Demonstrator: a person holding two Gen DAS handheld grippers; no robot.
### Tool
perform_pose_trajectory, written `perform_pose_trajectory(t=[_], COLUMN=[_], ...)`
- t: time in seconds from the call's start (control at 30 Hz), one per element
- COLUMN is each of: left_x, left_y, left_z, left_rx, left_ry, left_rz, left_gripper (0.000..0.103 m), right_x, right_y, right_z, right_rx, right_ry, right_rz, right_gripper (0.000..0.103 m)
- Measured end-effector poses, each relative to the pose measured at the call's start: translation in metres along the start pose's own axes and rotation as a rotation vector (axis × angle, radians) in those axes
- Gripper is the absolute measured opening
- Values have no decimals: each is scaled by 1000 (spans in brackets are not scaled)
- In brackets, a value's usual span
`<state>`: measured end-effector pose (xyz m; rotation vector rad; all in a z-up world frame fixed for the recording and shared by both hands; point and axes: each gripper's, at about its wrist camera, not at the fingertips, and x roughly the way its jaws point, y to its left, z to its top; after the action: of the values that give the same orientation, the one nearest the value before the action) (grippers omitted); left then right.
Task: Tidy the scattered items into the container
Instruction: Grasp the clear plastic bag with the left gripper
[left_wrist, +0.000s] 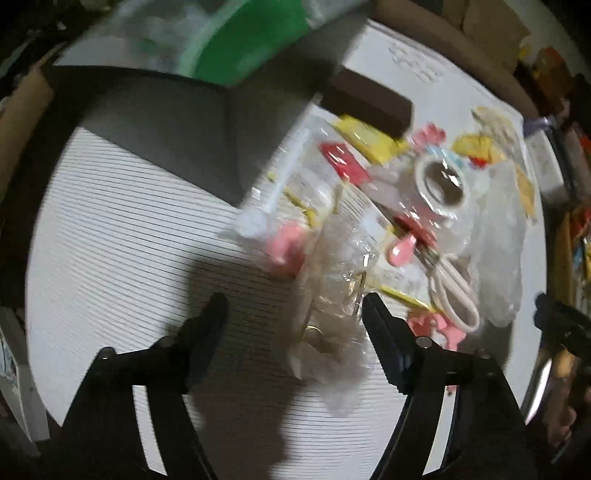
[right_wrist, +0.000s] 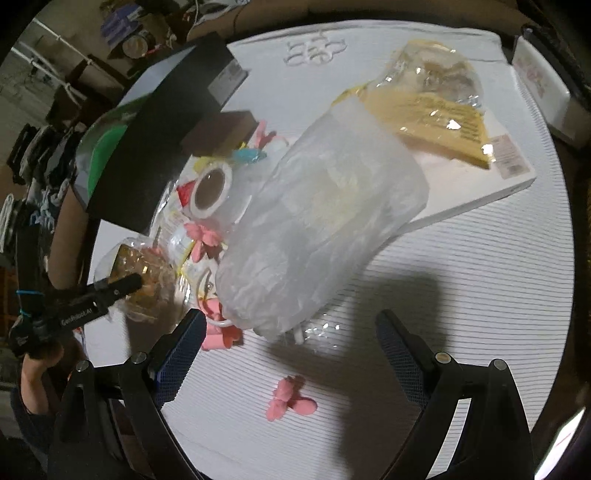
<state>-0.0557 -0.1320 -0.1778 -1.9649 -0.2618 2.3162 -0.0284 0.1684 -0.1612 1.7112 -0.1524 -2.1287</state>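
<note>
Both grippers' fingers (right_wrist: 400, 354) apart over a pink clip (right_wrist: 290, 402), frosted bag (right_wrist: 321, 221) and tape roll (right_wrist: 211, 190) beyond.

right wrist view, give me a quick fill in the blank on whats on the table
1. The loose clip lying alone on the white table is ____ in colour.
2. Both jaws of the right gripper stand ____, with nothing pressed between them.
3. The roll of tape is seen through its ____ middle.

Missing words: pink; open; hollow
</note>
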Motion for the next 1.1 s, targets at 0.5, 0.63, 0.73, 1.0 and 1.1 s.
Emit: perform_pose_trajectory(t=[0.5,0.63,0.73,1.0,1.1], left_x=[37,33,19,-62,-83], left_y=[-35,-42,-44,-7,6], left_z=[-10,-13,-13,3,13], left_rx=[160,187,190,42,-25], left_ry=[119,120,100,-100,-175], left_rz=[216,193,125,-228,-268], left_gripper=[93,59,49,48,48], right_x=[10,10,7,-13,-5], right_y=[1,1,2,22,44], right_z=[-3,-3,-4,-7,-15], right_rx=[4,-1,-1,-69,-146], right_ry=[21,28,35,7,53], right_rz=[31,38,75,354,371], right_gripper=[95,95,95,94,94])
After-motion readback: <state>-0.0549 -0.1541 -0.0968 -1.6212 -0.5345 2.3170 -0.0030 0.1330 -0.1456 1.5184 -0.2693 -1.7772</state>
